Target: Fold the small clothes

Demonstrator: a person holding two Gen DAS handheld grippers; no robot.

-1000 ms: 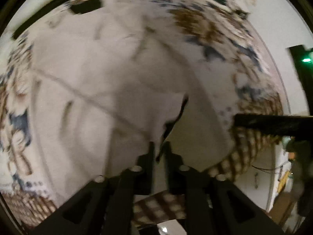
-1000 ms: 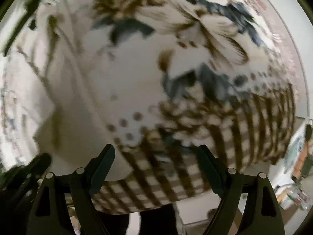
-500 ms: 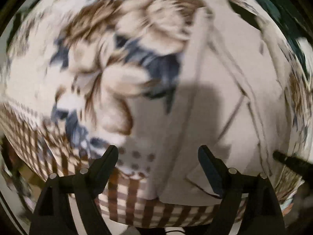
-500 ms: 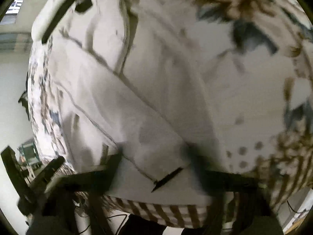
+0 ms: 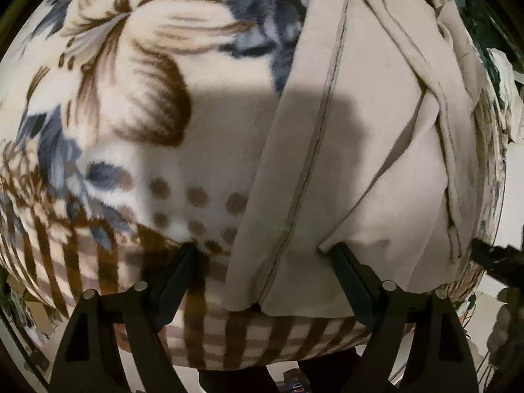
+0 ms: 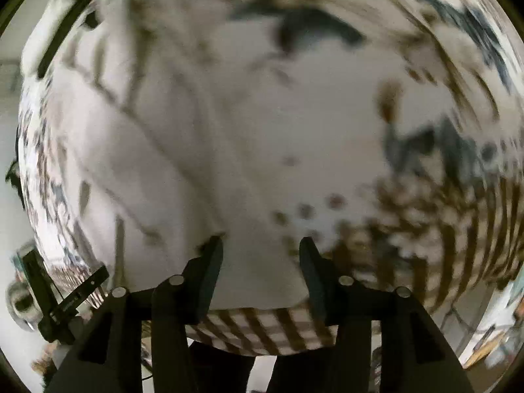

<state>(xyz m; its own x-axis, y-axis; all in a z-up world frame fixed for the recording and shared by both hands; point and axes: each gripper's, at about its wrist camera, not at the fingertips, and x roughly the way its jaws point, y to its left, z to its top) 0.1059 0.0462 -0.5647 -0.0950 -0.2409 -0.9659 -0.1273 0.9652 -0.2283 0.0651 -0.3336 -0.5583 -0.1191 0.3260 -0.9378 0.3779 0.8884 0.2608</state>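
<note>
Smooth matt beige garment (image 5: 360, 170) lies on a fuzzy fleece blanket (image 5: 131, 104) (floral print).

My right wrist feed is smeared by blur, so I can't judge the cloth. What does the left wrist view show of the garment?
Observer: The beige garment lies spread on the floral blanket, with a stitched seam running down to its near edge.
Operator: Where are the left tongs?
Observer: The left tongs are open and hold nothing. One finger is at a folded corner of the garment, the other over the blanket.
Operator: Any fold already made?
Observer: Yes, a flap lies diagonally across the garment's right part.
</note>
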